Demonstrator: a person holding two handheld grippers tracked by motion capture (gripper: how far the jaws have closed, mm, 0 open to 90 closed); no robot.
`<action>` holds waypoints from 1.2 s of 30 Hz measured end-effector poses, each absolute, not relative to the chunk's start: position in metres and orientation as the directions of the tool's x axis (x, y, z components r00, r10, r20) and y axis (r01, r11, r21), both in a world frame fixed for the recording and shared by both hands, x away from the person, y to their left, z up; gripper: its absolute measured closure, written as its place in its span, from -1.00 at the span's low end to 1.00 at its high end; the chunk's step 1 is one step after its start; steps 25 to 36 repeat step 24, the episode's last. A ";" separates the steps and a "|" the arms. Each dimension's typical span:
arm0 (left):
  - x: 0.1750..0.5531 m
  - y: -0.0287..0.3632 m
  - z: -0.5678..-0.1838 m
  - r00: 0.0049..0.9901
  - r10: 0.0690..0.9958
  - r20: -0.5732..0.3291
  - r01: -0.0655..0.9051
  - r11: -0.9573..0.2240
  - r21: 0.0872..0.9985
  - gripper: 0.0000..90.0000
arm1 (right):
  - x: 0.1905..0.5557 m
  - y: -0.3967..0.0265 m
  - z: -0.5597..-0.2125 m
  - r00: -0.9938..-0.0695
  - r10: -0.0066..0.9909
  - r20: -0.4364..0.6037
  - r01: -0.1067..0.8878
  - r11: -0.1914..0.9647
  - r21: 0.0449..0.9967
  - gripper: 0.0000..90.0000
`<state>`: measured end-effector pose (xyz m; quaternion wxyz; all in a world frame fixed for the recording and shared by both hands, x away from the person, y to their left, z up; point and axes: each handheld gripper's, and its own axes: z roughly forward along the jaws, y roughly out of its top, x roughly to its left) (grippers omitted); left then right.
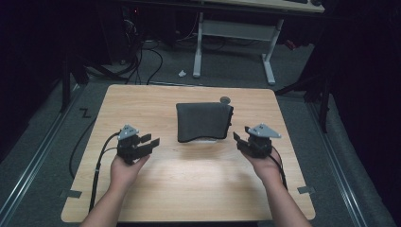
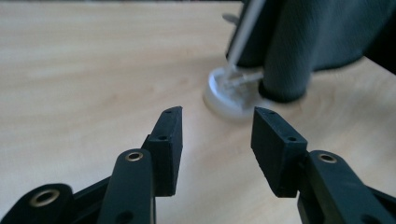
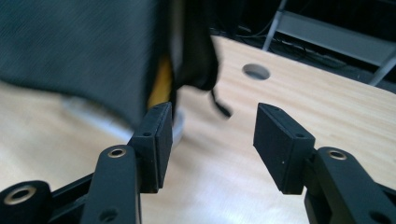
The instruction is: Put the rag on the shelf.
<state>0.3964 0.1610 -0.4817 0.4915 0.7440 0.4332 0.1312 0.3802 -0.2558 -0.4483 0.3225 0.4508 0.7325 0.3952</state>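
A dark grey cloth is draped over something at the middle of the wooden table, with a pale base peeking out at its near edge. My left gripper is to the left of the cloth, open, with nothing between its jaws. In the left gripper view the open gripper points at a round clear base under the cloth. My right gripper is close to the cloth's right edge, open and empty. In the right gripper view the open gripper faces the cloth, where a yellow strip shows.
A round cable hole lies in the tabletop just behind the cloth. A white desk frame and cables are on the floor beyond the table. Bare wood stretches between the two hands.
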 end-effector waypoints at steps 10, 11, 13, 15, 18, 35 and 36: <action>0.312 0.171 -0.515 0.646 0.741 -0.182 0.526 -0.260 0.810 0.18 | 0.310 -0.241 -0.498 -0.453 0.885 -0.108 0.402 0.311 0.861 0.06; 0.304 0.172 -0.518 0.645 0.737 -0.202 0.535 -0.247 0.808 0.19 | 0.303 -0.239 -0.502 -0.463 0.878 -0.121 0.406 0.332 0.852 0.06; 0.294 0.172 -0.517 0.649 0.698 -0.302 0.584 -0.204 0.785 0.18 | 0.287 -0.235 -0.508 -0.469 0.871 -0.146 0.421 0.366 0.830 0.08; 0.288 0.167 -0.518 0.671 0.669 -0.320 0.579 -0.204 0.789 0.18 | 0.272 -0.234 -0.514 -0.470 0.873 -0.132 0.437 0.360 0.824 0.10; 0.289 0.154 -0.522 0.705 0.674 -0.221 0.537 -0.303 0.787 0.16 | 0.264 -0.236 -0.518 -0.468 0.872 -0.142 0.442 0.370 0.817 0.09; 0.293 0.156 -0.522 0.707 0.652 -0.273 0.553 -0.270 0.788 0.16 | 0.272 -0.246 -0.520 -0.408 0.906 -0.113 0.475 0.316 0.821 0.08; 0.293 0.156 -0.522 0.707 0.652 -0.273 0.553 -0.270 0.788 0.16 | 0.272 -0.246 -0.520 -0.408 0.906 -0.113 0.475 0.316 0.821 0.08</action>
